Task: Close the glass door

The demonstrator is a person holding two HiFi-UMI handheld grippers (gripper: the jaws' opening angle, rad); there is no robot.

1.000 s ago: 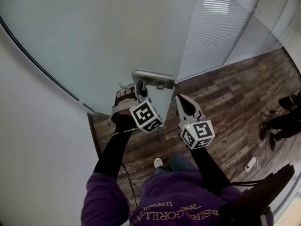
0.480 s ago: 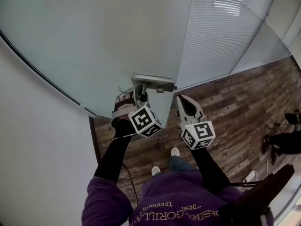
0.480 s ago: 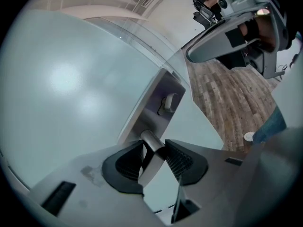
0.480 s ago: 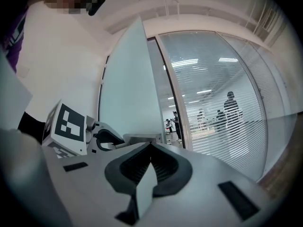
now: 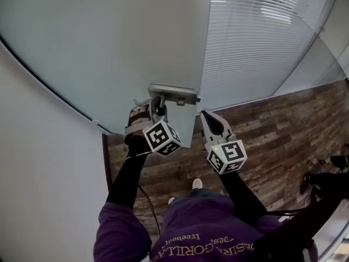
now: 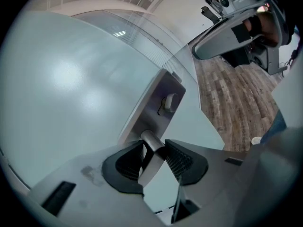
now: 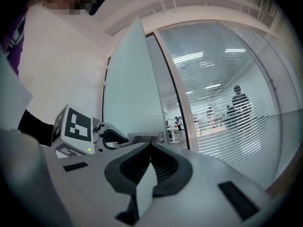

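The frosted glass door [image 5: 109,48] fills the upper left of the head view, its free edge running down the middle. A metal handle plate [image 5: 173,94] sits by that edge. My left gripper [image 5: 155,107] is shut on the handle's lever [image 6: 152,148]; both pads press its sides just below the plate [image 6: 158,105]. My right gripper [image 5: 206,119] floats beside the door's edge, to the right of the handle, jaws shut and empty. In the right gripper view the door edge [image 7: 137,79] stands ahead, with the left gripper's marker cube [image 7: 75,126] to its left.
A glass partition with horizontal blinds [image 5: 262,42] stands right of the door, with its frame post [image 7: 171,89] near the door edge. People [image 7: 236,103] show beyond the blinds. A white wall [image 5: 38,162] runs along the left. Wooden floor [image 5: 272,130] lies below.
The door has swung with my left gripper on its handle, and the blinds now fill more of the view. Both grippers moved along with the door edge; the right stays shut and empty.
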